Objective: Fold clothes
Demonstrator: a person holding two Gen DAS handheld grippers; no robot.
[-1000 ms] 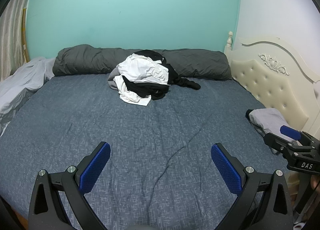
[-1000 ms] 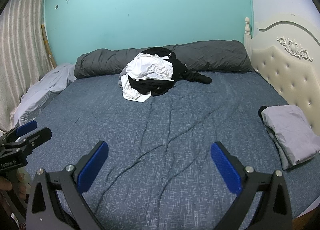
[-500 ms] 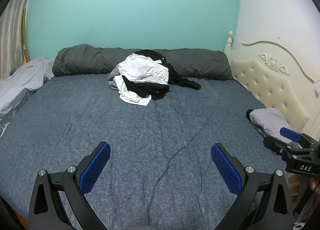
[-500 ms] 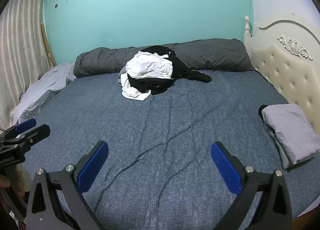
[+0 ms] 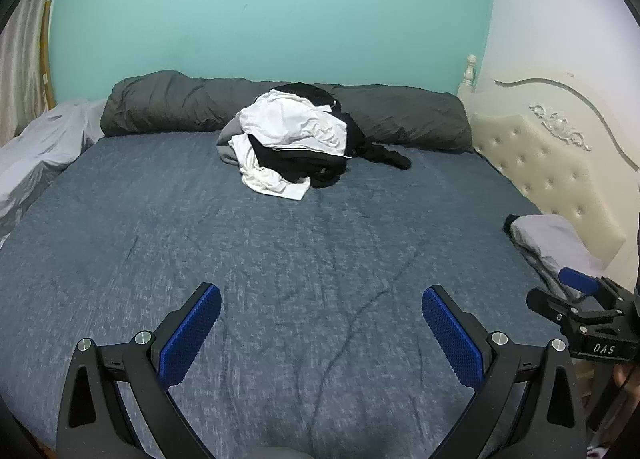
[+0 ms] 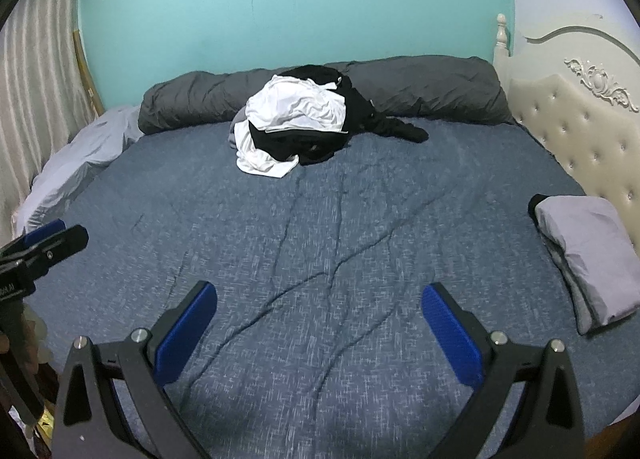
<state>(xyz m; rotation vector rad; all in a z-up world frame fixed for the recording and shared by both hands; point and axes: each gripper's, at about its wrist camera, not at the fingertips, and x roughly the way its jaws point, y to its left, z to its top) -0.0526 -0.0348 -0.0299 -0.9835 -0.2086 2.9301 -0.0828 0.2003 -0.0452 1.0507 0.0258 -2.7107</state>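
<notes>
- The bed lies bare before me — folding of the next garment not yet begun.
- The clothes pile, black and white, sits well ahead by the grey bolster.
- The folded grey garment rests beside the headboard.
- My left gripper and right gripper hover spread wide, empty — next, I judge, a reach to the pile.

Two matte black forked grippers: left gripper and right gripper. Blue textured pads lining each finger's inner face. Silver round screws at the finger joints. White lettering, seemingly "DAS", on the right body.
</notes>
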